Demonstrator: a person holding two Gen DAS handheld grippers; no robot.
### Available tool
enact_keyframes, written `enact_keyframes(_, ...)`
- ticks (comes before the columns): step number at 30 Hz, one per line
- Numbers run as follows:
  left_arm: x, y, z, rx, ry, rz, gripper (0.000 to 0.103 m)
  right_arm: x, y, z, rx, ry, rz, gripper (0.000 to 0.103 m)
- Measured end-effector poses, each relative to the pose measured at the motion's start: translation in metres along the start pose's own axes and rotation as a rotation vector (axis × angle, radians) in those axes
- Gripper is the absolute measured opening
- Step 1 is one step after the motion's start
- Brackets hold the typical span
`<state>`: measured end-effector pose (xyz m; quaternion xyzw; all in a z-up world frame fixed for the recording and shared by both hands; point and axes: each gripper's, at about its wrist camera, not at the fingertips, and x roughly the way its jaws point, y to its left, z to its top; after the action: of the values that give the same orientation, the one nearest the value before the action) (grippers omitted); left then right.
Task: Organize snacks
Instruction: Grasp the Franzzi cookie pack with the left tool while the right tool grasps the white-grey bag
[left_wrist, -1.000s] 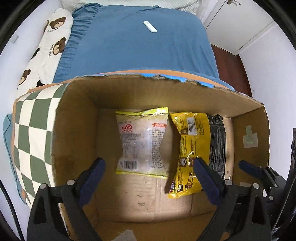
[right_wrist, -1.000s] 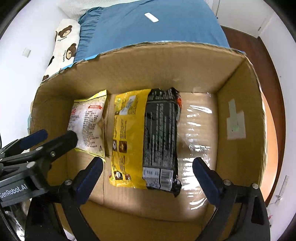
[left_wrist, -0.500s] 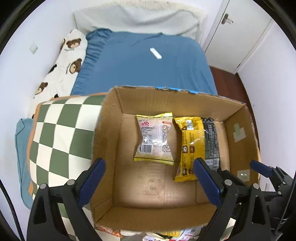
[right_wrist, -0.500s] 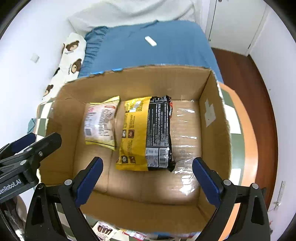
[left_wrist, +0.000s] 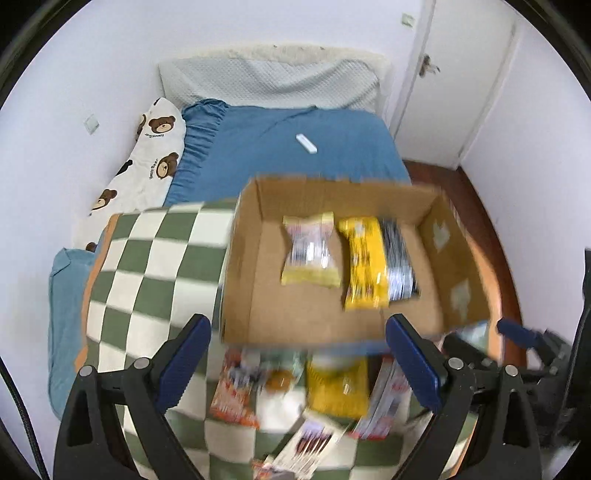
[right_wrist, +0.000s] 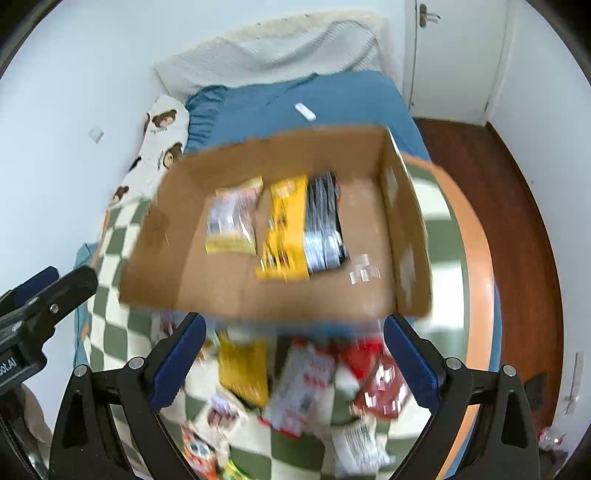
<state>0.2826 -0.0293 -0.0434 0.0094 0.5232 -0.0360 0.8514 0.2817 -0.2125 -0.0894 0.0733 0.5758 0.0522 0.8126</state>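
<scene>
Snacks: two packets lie in the cardboard box, others scattered loose.
Yellow-edged clear pouch beside yellow-black pack; both tools wide, empty.

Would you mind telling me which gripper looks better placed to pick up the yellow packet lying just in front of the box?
Left, probably: the yellow packet lies centred between the open left gripper fingers, while it sits left of the right gripper.

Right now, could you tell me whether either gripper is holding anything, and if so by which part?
Nothing is held. The left gripper and the right gripper are both open and empty, above the loose snack packets in front of the cardboard box.
</scene>
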Motion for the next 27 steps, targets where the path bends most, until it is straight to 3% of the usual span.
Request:
enact_keyframes(3, 0.019, -0.009, -0.048, 0.077, 0.074, 0.024, 0.097, 0.011, -0.016, -0.045, 0.015, 0.062, -0.024, 0.099)
enact_keyframes(8, 0.090, -0.036, -0.128, 0.250, 0.316, 0.032, 0.097, 0.046, -0.043, -0.105, 0.040, 0.195, -0.057, 0.099)
enact_keyframes(13, 0.144, -0.053, -0.166, 0.363, 0.436, 0.053, 0.096, 0.079, -0.056, -0.137, -0.008, 0.250, -0.107, 0.099)
enact_keyframes(15, 0.158, -0.055, -0.171, 0.390, 0.455, 0.077, 0.079, 0.090, -0.057, -0.143, -0.031, 0.265, -0.131, 0.095)
enact_keyframes(16, 0.161, -0.055, -0.171, 0.386, 0.461, 0.072, 0.062, 0.094, -0.057, -0.147, -0.035, 0.270, -0.129, 0.091)
enact_keyframes(18, 0.165, -0.048, -0.168, 0.320, 0.467, 0.061, 0.057, 0.100, -0.059, -0.153, -0.026, 0.289, -0.115, 0.072)
enact_keyframes(23, 0.163, -0.009, -0.160, 0.039, 0.477, 0.040, 0.057, 0.096, -0.072, -0.166, 0.117, 0.268, -0.084, 0.066)
enact_keyframes(27, 0.169, 0.019, -0.162, -0.137, 0.509, -0.019, 0.060, 0.094, -0.087, -0.173, 0.295, 0.292, 0.064, 0.067)
